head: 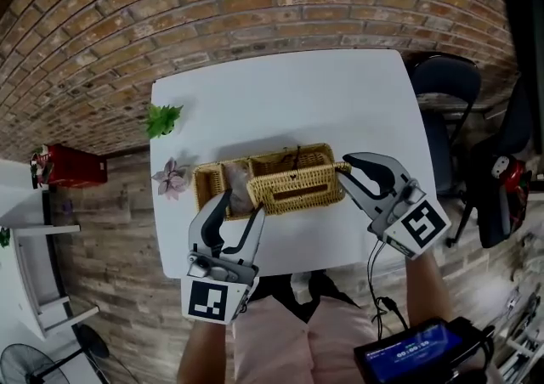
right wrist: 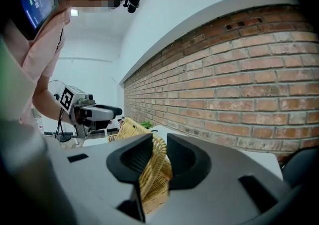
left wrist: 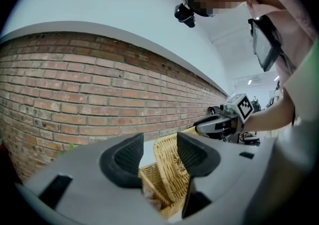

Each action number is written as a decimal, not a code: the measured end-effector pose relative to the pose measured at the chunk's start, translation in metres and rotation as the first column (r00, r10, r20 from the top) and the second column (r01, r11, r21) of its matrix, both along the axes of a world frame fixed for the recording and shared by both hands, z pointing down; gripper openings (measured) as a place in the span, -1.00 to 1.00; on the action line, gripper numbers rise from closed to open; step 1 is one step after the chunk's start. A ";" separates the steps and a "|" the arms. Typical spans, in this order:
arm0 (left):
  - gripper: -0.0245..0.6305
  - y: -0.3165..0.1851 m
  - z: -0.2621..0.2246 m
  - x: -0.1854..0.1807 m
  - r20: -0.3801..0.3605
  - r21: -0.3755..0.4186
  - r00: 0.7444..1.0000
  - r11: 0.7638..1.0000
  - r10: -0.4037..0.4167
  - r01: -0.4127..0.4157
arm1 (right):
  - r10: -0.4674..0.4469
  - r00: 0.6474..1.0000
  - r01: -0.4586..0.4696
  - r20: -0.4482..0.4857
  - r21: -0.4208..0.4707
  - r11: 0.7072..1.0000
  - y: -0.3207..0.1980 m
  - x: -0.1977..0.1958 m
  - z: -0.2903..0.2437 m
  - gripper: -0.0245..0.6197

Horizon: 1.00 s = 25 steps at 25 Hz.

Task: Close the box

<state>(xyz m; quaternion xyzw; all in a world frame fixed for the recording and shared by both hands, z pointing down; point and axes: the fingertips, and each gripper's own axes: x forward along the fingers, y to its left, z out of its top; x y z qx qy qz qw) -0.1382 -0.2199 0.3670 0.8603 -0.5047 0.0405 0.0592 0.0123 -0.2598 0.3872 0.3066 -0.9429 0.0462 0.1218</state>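
A wicker box [head: 206,184] stands on the white table [head: 280,93], near its front edge. Its woven lid [head: 293,180] is tilted up over the box's right part, and the left part stands uncovered with a pale thing [head: 240,189] inside. My right gripper [head: 344,172] is shut on the lid's right end; in the right gripper view the wicker lid [right wrist: 154,169] fills the gap at the right gripper [right wrist: 159,154]. My left gripper [head: 242,206] is open at the box's front left. In its own view the lid [left wrist: 169,167] shows beyond the left gripper [left wrist: 159,152].
A green sprig [head: 163,119] and a pink flower [head: 172,177] lie at the table's left edge. A dark chair [head: 446,85] stands to the right of the table, and a red thing [head: 72,166] sits on the floor to the left. A brick wall runs behind.
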 end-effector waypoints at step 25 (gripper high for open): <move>-0.27 -0.024 0.030 -0.039 -0.002 -0.074 0.999 0.997 -0.038 0.038 | 0.062 0.997 -0.067 -0.039 -0.161 0.985 -0.055 -0.002 0.083 -0.56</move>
